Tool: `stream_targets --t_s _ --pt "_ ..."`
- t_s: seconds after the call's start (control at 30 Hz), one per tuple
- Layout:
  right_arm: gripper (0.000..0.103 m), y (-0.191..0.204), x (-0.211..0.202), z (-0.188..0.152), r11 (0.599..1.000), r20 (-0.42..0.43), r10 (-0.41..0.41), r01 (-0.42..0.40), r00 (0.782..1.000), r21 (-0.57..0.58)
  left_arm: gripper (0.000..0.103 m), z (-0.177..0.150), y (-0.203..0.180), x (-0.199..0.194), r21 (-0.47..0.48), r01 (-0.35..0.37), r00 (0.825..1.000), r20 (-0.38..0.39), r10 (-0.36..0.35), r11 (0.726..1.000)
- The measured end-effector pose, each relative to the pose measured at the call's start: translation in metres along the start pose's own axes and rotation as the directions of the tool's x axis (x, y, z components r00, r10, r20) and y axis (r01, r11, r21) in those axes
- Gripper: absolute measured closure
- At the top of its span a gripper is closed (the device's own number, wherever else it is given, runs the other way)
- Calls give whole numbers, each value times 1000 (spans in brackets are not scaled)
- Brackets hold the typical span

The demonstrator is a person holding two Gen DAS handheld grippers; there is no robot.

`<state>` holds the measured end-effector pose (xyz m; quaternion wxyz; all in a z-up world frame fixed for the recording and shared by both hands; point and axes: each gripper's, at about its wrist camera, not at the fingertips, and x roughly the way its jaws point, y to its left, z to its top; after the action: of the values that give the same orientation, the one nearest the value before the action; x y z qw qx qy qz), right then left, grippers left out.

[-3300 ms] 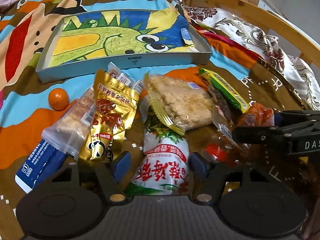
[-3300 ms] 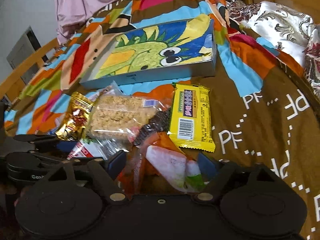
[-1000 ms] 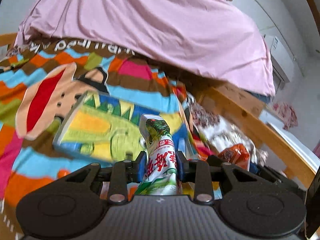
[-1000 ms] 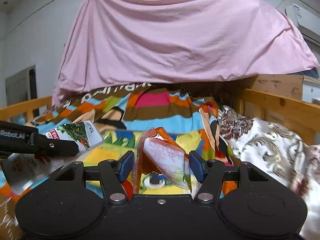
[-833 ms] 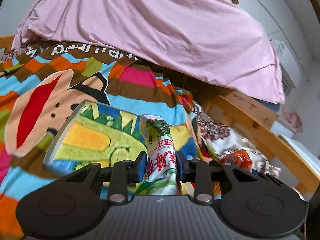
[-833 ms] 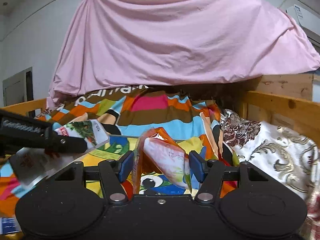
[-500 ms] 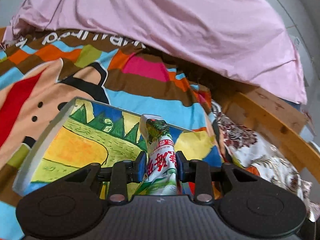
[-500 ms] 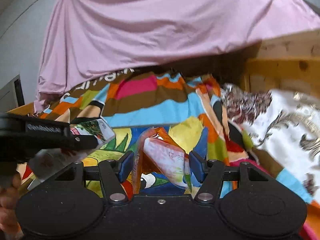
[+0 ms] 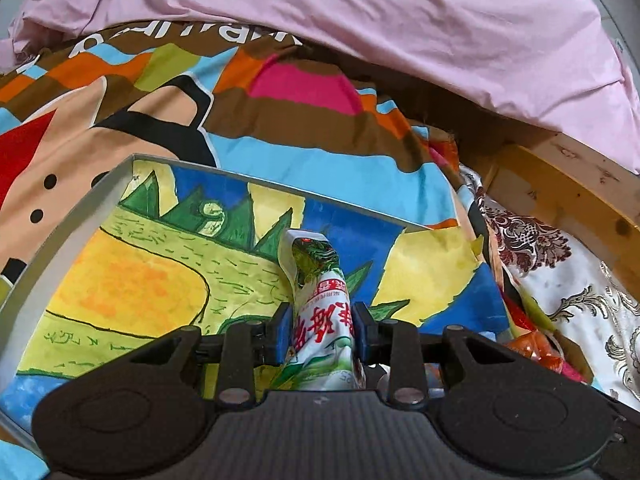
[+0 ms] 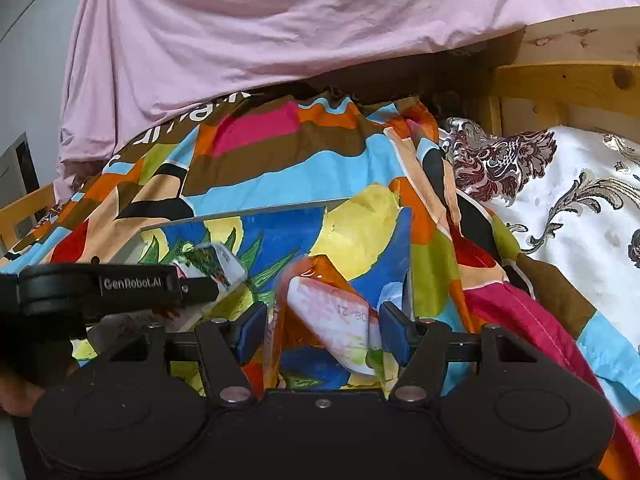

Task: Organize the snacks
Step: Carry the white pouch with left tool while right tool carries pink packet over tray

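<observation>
Nearest in the left wrist view, the left tool (image 9: 320, 334) has its two blue pads nearly together, clamped on the sides of a white and green snack packet (image 9: 320, 312) with red characters; the packet stands up between the pads and its crumpled top leans over the painted tray (image 9: 100, 188). In the right wrist view, the right tool (image 10: 323, 332) stands about half open, and an orange and white snack pouch (image 10: 324, 312) sits between its pads, both of which meet the pouch's edges; the pouch is held above the right part of the same tray. The left tool reaches in from the left of this view with its packet over the tray's floor. The tray, a shallow grey-walled box lined with a green, yellow and blue drawing, lies on a colourful patterned bedcover (image 9: 312, 156). Beyond it hang a pink sheet (image 10: 280, 20) and a wooden bed rail (image 10: 560, 76), with a white brocade cloth (image 10: 560, 200) to the right.
</observation>
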<state>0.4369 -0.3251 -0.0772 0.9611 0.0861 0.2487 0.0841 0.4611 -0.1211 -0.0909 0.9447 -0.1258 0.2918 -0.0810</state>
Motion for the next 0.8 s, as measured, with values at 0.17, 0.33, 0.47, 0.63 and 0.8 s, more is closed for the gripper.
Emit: stream_targets --t_s 0.17,0.33,0.47,0.63,0.8 --pt "33 -3 4 1 1000 -24 5 -5 1000 10 64 -5 -1 6 9 -20 1000 -19 20 1000" --pt "26 0 2 1 1000 -22 13 -13 1000 -2 59 -6 5 8 -27 -23 998 -63 21 999" --pt "18 0 -7 3 1000 -6 15 -15 1000 12 53 -5 8 -1 -37 -17 998 -53 15 999" --pt "10 6 -34 13 1000 65 0 2 998 -23 32 1 6 -28 -34 3 1000 9 -3 999" --pt "1 12 -76 24 999 154 1 5 988 -37 18 8 8 -65 -56 8 996 88 -3 998"
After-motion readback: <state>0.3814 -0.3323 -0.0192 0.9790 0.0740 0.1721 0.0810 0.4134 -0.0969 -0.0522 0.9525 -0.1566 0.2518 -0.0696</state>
